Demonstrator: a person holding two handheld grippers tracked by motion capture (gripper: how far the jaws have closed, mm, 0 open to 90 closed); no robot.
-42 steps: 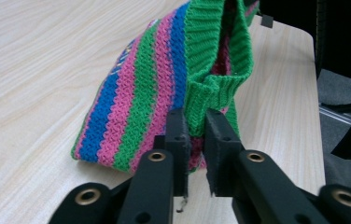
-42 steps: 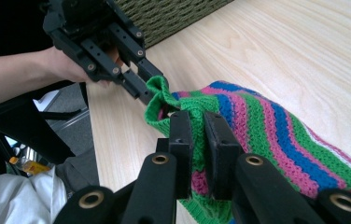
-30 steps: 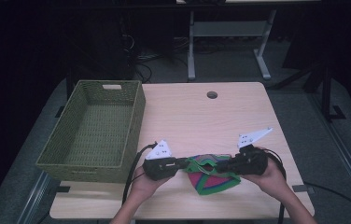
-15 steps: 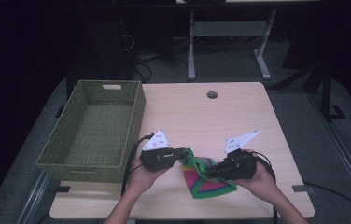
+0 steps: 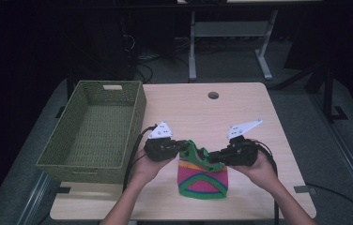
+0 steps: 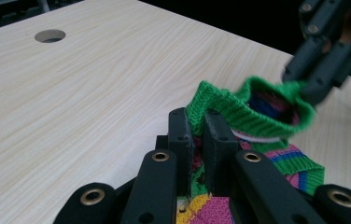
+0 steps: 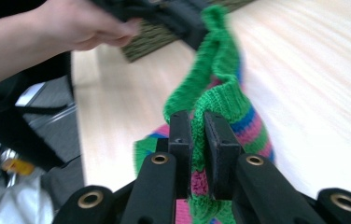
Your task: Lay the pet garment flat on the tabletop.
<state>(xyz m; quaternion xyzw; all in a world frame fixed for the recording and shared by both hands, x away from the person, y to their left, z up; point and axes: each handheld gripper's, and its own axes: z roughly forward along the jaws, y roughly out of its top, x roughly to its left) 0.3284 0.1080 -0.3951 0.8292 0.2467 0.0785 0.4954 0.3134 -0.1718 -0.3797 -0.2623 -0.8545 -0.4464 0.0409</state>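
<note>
Now both tools, left tool [image 5: 182, 147] and right tool [image 5: 214, 158], pinch the knitted pouch's [image 5: 202, 180] green rim

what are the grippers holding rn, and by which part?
Both hold the knitted sock by its green ribbed cuff: the left gripper pinches one side of the rim, the right gripper the opposite side, with the rest lying on the table.

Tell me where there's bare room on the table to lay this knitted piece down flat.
Bare wood runs between the wicker basket and the table's right edge, from the cable hole toward the grippers. The near edge is crowded: the left gripper and right gripper pinch the knitted piece's green cuff there.
</note>
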